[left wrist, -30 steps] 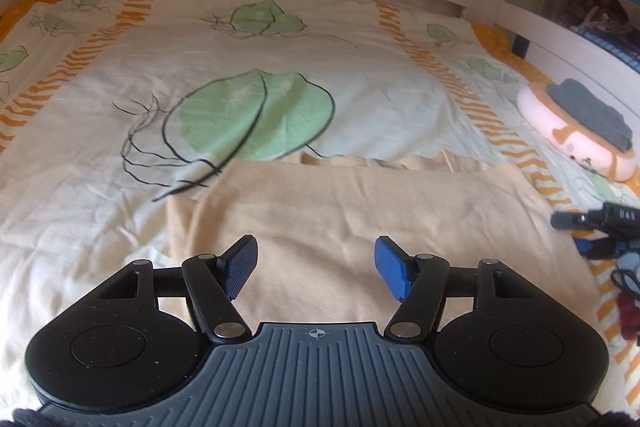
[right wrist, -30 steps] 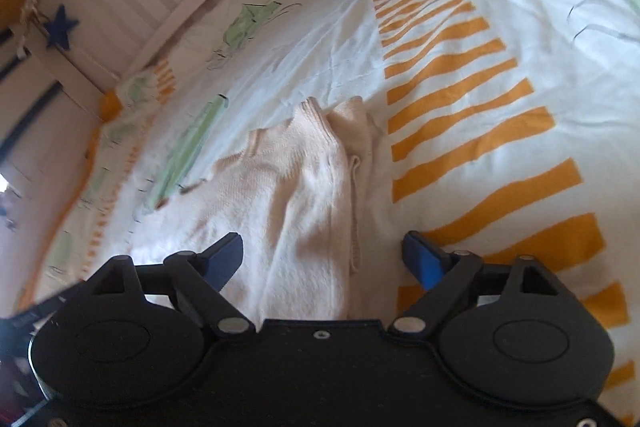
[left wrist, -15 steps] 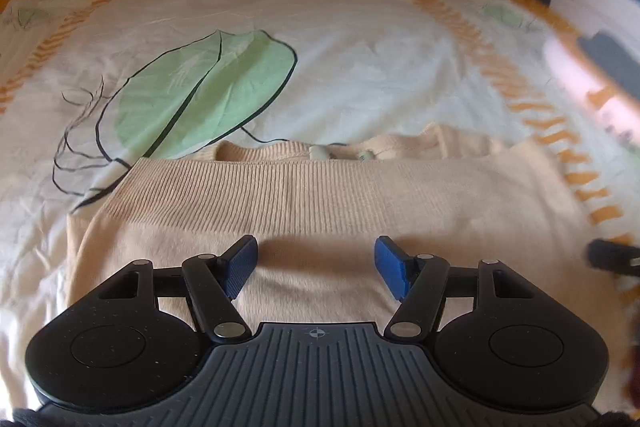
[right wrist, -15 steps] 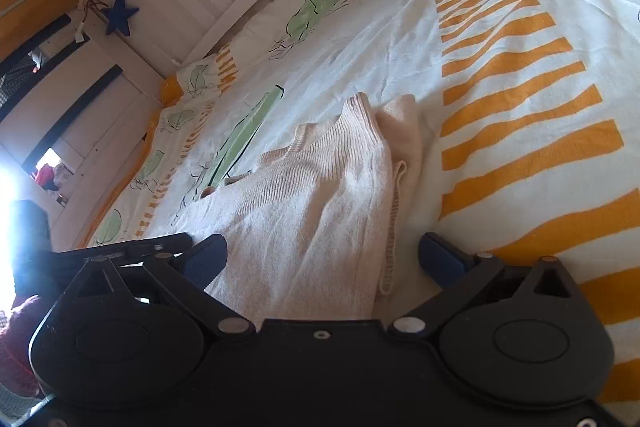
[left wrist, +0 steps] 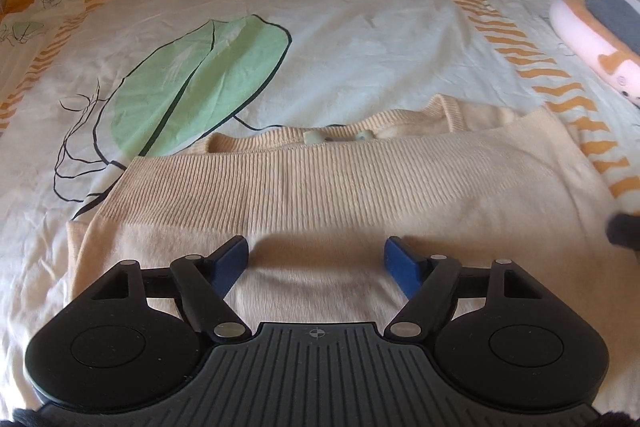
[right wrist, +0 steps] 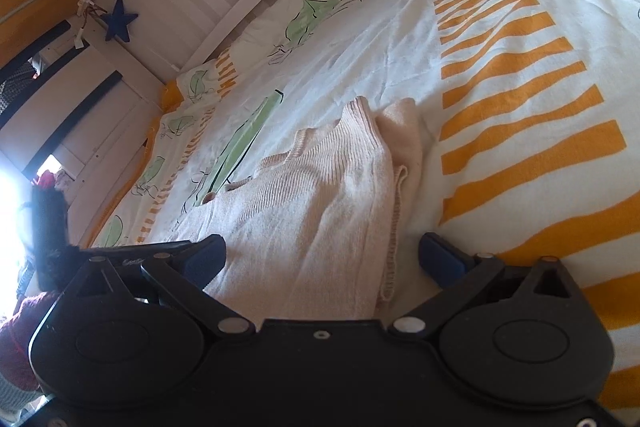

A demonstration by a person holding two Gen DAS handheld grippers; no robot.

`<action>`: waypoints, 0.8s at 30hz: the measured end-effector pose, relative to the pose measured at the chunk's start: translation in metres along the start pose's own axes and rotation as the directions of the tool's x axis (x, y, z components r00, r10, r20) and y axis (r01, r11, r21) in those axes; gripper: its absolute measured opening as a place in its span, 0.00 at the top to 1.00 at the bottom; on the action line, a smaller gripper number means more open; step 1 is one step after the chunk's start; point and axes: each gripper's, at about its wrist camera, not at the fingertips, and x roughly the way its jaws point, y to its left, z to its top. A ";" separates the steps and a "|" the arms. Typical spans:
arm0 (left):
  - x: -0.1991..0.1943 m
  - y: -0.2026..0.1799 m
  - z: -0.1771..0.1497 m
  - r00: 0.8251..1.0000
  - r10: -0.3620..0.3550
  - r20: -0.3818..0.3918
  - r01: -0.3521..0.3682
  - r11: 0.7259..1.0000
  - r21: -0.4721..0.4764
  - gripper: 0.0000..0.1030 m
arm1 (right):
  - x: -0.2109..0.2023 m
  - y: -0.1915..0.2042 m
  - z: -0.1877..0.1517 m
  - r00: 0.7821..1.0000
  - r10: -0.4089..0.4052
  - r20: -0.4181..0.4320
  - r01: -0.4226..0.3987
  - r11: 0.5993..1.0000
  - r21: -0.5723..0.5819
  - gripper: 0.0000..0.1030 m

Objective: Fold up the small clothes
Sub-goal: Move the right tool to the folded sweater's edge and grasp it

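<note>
— Sweater (left wrist: 340, 195) first: where does it lie?

— Cream knit, flat on the leaf-print duvet (left wrist: 360, 39), already folded once so the ribbed hem band lies just short of the neckline at twelve o'clock. Its long axis runs nine to three across the left wrist view.

— And the left gripper (left wrist: 316, 259)?

— Right above the near half of the knit, tilted down at it. Its jaws are opening, blue pads clear of the cloth, nothing pinched between them.

— The right gripper (right wrist: 320, 259)?

— Spread as wide as it goes, empty. It sits at the sweater's three o'clock end; in its own view the stacked side edge runs from six up toward twelve, between the two pads. From the left view only a dark blur of it shows at three o'clock.

— So which one is nearer the next fold?

— My guess is the right one, since the short end lies straight ahead of it. Folding across the long axis would carry that end toward nine. The plush toy (left wrist: 592, 43) at two o'clock is well apart.
</note>
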 end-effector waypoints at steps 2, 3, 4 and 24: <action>-0.011 -0.004 -0.011 1.000 -0.011 0.017 0.011 1.000 0.019 0.28 | 0.000 0.000 0.000 1.000 0.000 0.000 0.000 1.000 0.000 0.00; -0.014 -0.007 -0.016 1.000 -0.023 0.017 0.022 0.999 0.034 0.28 | 0.000 -0.001 0.000 1.000 0.001 0.001 -0.001 1.000 -0.001 0.00; -0.014 -0.009 -0.021 1.000 -0.030 0.008 0.030 0.998 0.046 0.28 | 0.000 -0.001 0.000 1.000 0.002 0.002 -0.002 1.000 -0.003 0.00; 0.001 0.000 -0.045 0.997 -0.058 0.054 0.062 0.996 -0.059 0.15 | 0.001 0.010 -0.024 0.994 -0.023 0.104 0.041 0.983 -0.178 0.00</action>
